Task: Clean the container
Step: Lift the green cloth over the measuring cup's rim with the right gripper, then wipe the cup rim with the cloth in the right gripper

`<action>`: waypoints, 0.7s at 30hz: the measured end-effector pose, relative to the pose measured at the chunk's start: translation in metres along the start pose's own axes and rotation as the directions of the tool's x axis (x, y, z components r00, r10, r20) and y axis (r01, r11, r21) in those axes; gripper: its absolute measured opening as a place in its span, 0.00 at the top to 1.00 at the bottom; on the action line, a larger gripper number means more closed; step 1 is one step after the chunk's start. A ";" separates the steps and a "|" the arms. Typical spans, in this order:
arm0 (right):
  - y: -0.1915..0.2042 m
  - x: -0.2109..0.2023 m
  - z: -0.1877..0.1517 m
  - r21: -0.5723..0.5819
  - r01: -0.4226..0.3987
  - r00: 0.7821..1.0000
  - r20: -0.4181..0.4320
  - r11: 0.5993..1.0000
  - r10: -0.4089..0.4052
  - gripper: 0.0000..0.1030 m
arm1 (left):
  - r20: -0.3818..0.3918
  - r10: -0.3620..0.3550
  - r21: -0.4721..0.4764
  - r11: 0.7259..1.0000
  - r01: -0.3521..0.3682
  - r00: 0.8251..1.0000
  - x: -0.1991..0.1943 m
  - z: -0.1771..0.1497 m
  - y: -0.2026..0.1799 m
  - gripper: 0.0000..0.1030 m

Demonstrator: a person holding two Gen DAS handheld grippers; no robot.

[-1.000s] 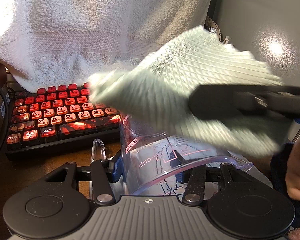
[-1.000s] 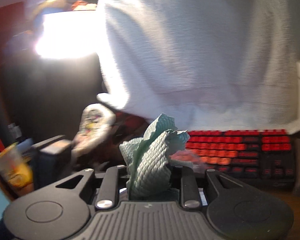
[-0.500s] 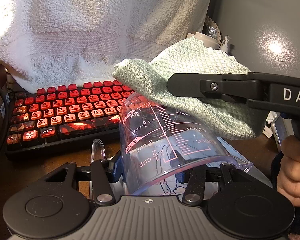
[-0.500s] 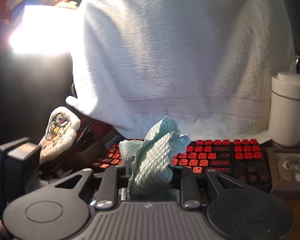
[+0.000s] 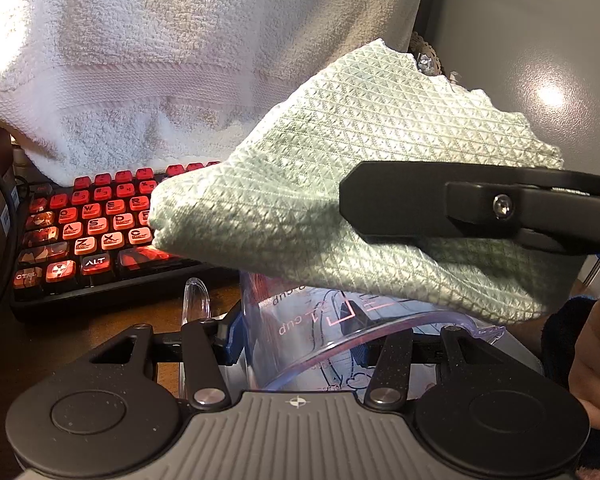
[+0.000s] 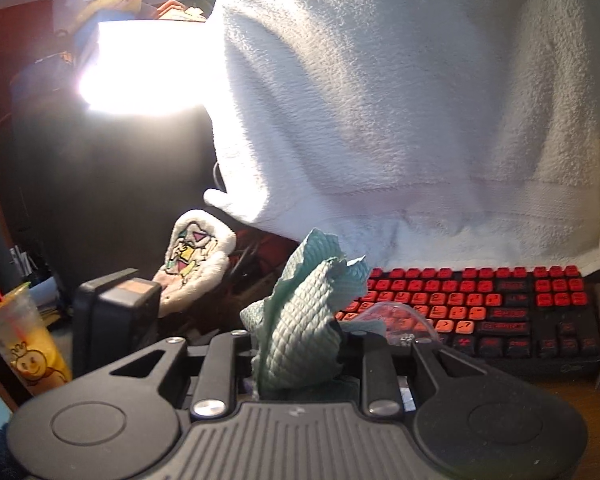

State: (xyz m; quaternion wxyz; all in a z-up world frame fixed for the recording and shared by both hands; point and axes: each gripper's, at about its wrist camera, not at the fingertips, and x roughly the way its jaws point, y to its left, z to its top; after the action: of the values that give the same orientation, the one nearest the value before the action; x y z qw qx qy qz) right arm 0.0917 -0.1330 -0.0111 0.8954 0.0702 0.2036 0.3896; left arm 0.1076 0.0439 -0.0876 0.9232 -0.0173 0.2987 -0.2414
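Measuring cup (image 5: 340,320), clear plastic with pink markings reading "cup", sits clamped between the 2 fingers of the left gripper (image 5: 300,344), lying on its side with the open rim toward the camera and its curved handle (image 5: 196,300) off to the left. Across its upper side, and covering most of it in the left wrist view, lies a pale green waffle-textured cloth (image 5: 340,200). That cloth is pinched in the right gripper (image 6: 300,356), whose fingers are pressed together on it; in the right wrist view the cloth bunches up between them, and a bit of the clear cup shows just to the right of the bunch. From the left camera, a black finger (image 5: 440,208) of the right gripper reaches in from the right edge over the cloth. Behind the cup a black keyboard (image 5: 92,232) with red-lit keys rests on the brown wooden desk (image 5: 100,320), and a white towel (image 5: 160,60) hangs over whatever stands behind it. A drink cup with a red straw (image 6: 20,340) stands at far left in the right wrist view.
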 end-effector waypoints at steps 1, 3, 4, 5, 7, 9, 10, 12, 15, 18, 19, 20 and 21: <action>0.001 0.000 0.000 -0.005 0.001 1.000 0.001 1.000 -0.001 0.77 | 0.000 0.000 0.000 1.000 0.000 1.000 0.000 0.000 0.000 0.54; 0.004 -0.002 -0.001 -0.020 0.003 1.000 0.001 1.000 -0.003 0.77 | 0.000 0.000 0.000 1.000 0.000 1.000 0.000 0.000 0.000 0.54; 0.005 -0.001 0.000 -0.025 0.007 1.000 0.001 1.000 -0.007 0.77 | 0.000 0.000 0.000 1.000 0.000 1.000 0.000 0.000 0.000 0.54; 0.006 0.000 0.000 -0.029 0.012 1.000 0.002 1.000 -0.012 0.78 | 0.000 0.000 0.000 1.000 0.000 1.000 0.000 0.000 0.000 0.54; 0.006 0.001 0.000 -0.035 0.051 0.999 0.009 0.998 -0.051 0.78 | 0.000 0.000 0.000 1.000 0.000 1.000 0.000 0.000 0.000 0.54; 0.007 0.002 -0.001 -0.044 0.118 0.993 0.024 0.992 -0.117 0.78 | 0.000 0.000 0.001 1.000 0.000 1.000 0.000 0.000 0.001 0.54; 0.006 0.003 -0.001 -0.045 0.145 0.989 0.027 0.988 -0.144 0.78 | 0.000 0.001 0.001 1.000 -0.001 1.000 0.000 0.000 0.001 0.54; 0.004 0.004 -0.001 -0.039 0.181 0.983 0.032 0.983 -0.180 0.78 | 0.000 0.001 0.001 1.000 -0.001 1.000 0.000 0.000 0.000 0.54; 0.002 0.004 -0.001 -0.032 0.209 0.977 0.040 0.977 -0.208 0.78 | 0.000 0.001 0.001 1.000 -0.001 1.000 0.000 0.000 0.000 0.54; 0.002 0.003 -0.002 -0.037 0.203 0.979 0.040 0.978 -0.202 0.78 | 0.000 0.000 0.000 1.000 0.000 1.000 0.000 0.000 0.001 0.54; 0.002 0.002 -0.001 -0.035 0.191 0.981 0.038 0.981 -0.190 0.78 | 0.000 -0.001 -0.001 1.000 0.001 1.000 0.000 0.000 0.001 0.54; 0.003 0.001 -0.001 -0.036 0.173 0.985 0.035 0.984 -0.171 0.78 | 0.000 -0.001 -0.001 1.000 0.001 1.000 0.000 0.000 0.001 0.54; 0.004 0.001 -0.002 -0.038 0.148 0.989 0.033 0.988 -0.147 0.77 | 0.000 -0.001 -0.001 1.000 0.001 1.000 0.000 0.000 0.001 0.54</action>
State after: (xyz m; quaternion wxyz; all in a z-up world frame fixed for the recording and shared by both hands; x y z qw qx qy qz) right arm 0.0889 -0.1300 -0.0117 0.9260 0.0424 0.1870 0.3252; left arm 0.1079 0.0443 -0.0875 0.9230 -0.0178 0.2989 -0.2416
